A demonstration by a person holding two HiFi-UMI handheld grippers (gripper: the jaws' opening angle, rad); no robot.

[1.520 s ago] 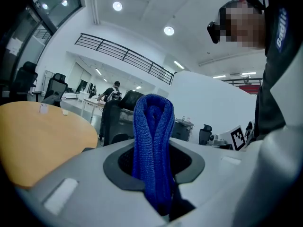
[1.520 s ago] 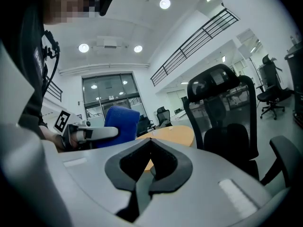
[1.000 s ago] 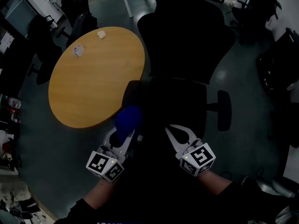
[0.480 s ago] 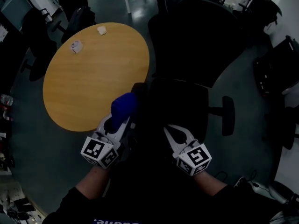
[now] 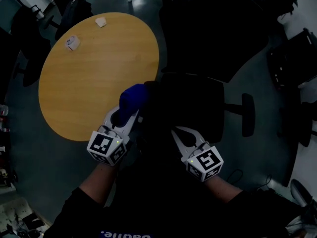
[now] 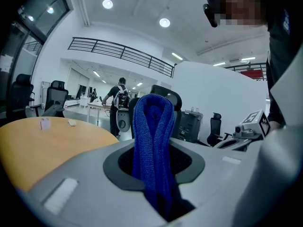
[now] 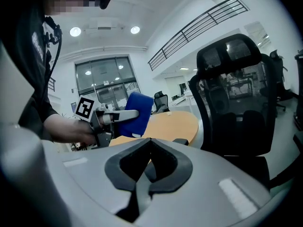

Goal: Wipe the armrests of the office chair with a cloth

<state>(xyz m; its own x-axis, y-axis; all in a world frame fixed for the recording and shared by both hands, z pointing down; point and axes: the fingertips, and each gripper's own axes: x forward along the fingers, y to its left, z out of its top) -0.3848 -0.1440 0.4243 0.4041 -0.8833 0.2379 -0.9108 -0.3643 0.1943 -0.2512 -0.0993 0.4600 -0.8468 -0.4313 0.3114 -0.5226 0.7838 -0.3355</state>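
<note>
- Left gripper [image 5: 127, 116] — jaws closed on a folded blue cloth [image 5: 132, 100]. The left gripper view shows the cloth [image 6: 152, 141] pinched at its lower end, with a doubled loop standing upright above the jaws. Marker cube [image 5: 105, 147] at the rear, on the person's hand.
- Right gripper [image 5: 182, 134] — jaws pressed together at the tips with nothing between them, as the right gripper view [image 7: 148, 168] shows. It is held over the front of the seat, near the left gripper but not touching it. Marker cube [image 5: 206, 161] at the rear.
- Office chair [image 5: 203, 38] — black, with a tall mesh back, directly in front of the person. Right armrest [image 5: 247, 114] stands out to the side, well apart from both grippers. The cloth sits at the seat's left edge, where the other armrest lies in shadow. Contact between cloth and armrest cannot be made out.
- Counter [image 5: 94, 73] — round with a wood top, just beside the chair on the left gripper's side. Two small white items [image 5: 72, 42] [image 5: 100, 21] lie near its far edge, well apart from the cloth.
</note>
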